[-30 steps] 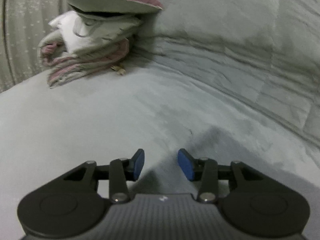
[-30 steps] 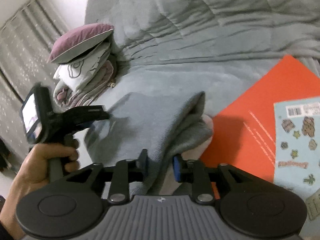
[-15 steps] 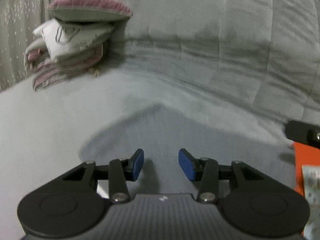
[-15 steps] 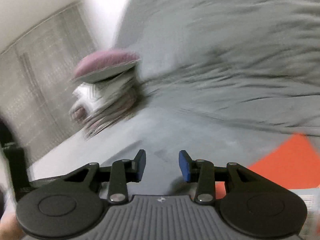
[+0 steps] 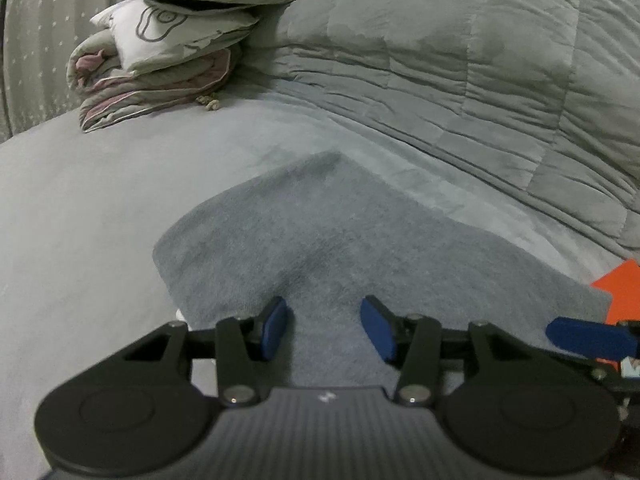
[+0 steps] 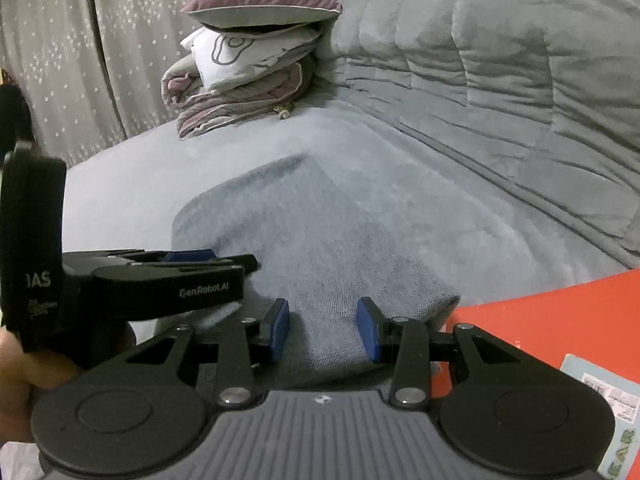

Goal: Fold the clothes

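A folded grey-blue garment (image 5: 340, 232) lies flat on the grey bed; it also shows in the right wrist view (image 6: 320, 240). My left gripper (image 5: 326, 330) is open and empty, just above the garment's near part. My right gripper (image 6: 324, 330) is open and empty over the garment's near right part. The left gripper (image 6: 188, 258) shows side-on at the left of the right wrist view, over the garment's left edge. One blue pad of the right gripper (image 5: 588, 338) shows at the right of the left wrist view.
A stack of folded bedding with a purple pillow (image 5: 172, 40) sits at the far left, also in the right wrist view (image 6: 248, 60). A bunched grey quilt (image 5: 480, 80) lies behind. An orange board (image 6: 552, 320) with a sticker sheet lies at the right. Curtains (image 6: 80, 60) hang at the left.
The right gripper let go of the bunched garment and opened. The garment now lies flat and folded. Both grippers have drawn back to its near edge.
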`<state>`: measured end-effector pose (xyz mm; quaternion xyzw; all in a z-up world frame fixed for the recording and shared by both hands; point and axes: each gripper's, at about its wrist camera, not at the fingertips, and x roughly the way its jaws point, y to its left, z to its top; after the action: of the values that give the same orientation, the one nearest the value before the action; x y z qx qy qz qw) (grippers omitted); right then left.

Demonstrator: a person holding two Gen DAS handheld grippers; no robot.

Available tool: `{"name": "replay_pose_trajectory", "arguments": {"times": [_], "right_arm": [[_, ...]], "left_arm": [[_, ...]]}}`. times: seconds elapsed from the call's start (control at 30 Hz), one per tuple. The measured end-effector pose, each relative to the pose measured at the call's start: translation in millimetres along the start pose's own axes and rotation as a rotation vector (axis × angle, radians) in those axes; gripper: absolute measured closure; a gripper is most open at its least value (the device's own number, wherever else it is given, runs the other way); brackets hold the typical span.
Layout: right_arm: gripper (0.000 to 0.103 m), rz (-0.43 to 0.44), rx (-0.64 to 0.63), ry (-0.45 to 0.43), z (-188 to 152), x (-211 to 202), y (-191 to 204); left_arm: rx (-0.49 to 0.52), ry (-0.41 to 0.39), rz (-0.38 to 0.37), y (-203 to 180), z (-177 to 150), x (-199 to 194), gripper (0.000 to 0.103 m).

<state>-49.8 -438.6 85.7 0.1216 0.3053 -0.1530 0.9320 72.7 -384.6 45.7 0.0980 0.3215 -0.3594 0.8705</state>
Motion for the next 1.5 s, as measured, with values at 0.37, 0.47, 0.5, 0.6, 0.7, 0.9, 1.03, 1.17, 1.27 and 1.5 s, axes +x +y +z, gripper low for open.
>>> {"name": "replay_pose_trajectory", "arguments": {"times": [0.37,0.47,0.5,0.6,0.7,0.9,1.03,1.17,1.27,1.5], "right_arm": [[0.057,0.005,-0.009,0.029,-7.3,-28.3,-3.9],[0.046,-0.019,-0.037,0.028,-10.7,-34.6,-0.2],[0.046,-0.018,-0.047,0.031,-11.2,-35.2,1.0],[0.045,-0.013,-0.040,0.025,-12.6,-42.8,0.0],[0.040,-0.009,-0.019,0.007,-20.2,-54.9,0.2],[0.026,0.018,-0.032,-0.001,-43.8,-67.9,12.8],[0.019,-0.011,-0.012,-0.008,-40.6,-63.9,9.6],[0.010,-0.015,0.002,-0.017,-36.8,-62.6,7.4],[0.002,-0.025,0.009,-0.030,-36.6,-63.4,4.1],[0.000,-0.021,0.024,-0.012,-37.3,-59.6,-3.7]], "left_arm": [[0.013,0.024,0.165,-12.9,-8.8,-58.0,0.053],[-0.010,0.024,0.180,-9.7,-19.2,-81.9,0.053],[-0.031,0.028,0.184,-8.0,-21.9,-89.6,0.053],[-0.077,0.039,0.206,-3.2,-27.7,-109.1,0.052],[-0.076,0.027,0.221,-2.3,-36.1,-127.5,0.042],[-0.078,-0.004,0.229,-7.0,-48.1,-149.4,0.030],[-0.088,0.001,0.208,-9.9,-53.9,-151.5,0.022],[-0.071,-0.007,0.239,-13.2,-53.2,-150.5,0.012],[-0.080,-0.014,0.264,-11.7,-52.6,-152.9,0.001],[-0.076,-0.003,0.272,-12.8,-52.7,-155.9,0.000]]}}
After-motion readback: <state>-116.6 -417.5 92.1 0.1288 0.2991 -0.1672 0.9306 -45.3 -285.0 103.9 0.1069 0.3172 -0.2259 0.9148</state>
